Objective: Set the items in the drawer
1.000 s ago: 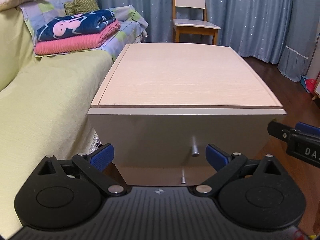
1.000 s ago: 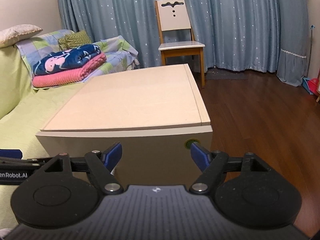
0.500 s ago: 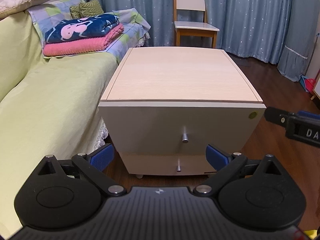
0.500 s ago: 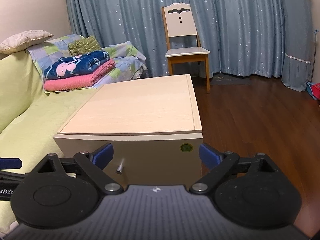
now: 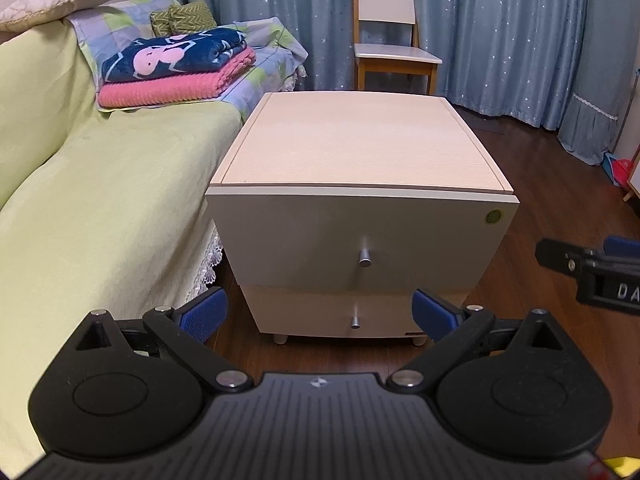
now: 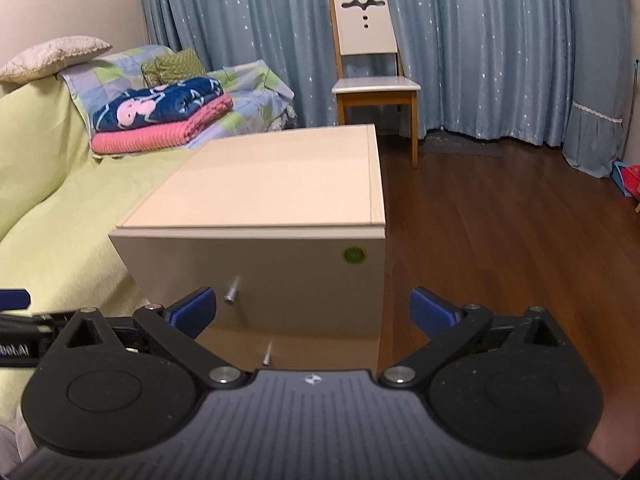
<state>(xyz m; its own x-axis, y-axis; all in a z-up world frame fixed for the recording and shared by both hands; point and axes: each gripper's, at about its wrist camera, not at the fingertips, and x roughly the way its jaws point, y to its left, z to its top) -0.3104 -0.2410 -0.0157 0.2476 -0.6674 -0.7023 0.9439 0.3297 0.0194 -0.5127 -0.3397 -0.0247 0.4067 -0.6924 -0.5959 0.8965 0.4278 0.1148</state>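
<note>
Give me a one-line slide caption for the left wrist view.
Open left gripper faces a closed two-drawer nightstand beside a green-covered sofa, with the right gripper at the frame's right edge.

**Blue-curtained room with dark wood floor**

Star-speckled blue curtains (image 6: 460, 40) cover the far wall. Before them stands a white-backed wooden chair (image 6: 370, 68). Left of the chair, a sofa (image 5: 80, 200) under a yellow-green cover carries folded blankets (image 5: 176, 68). Dark floorboards (image 6: 500, 232) stretch right of the chair.

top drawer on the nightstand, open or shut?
Shut. The top drawer front sits flush under the nightstand top with no gap showing, and neither gripper touches its knob.
</note>
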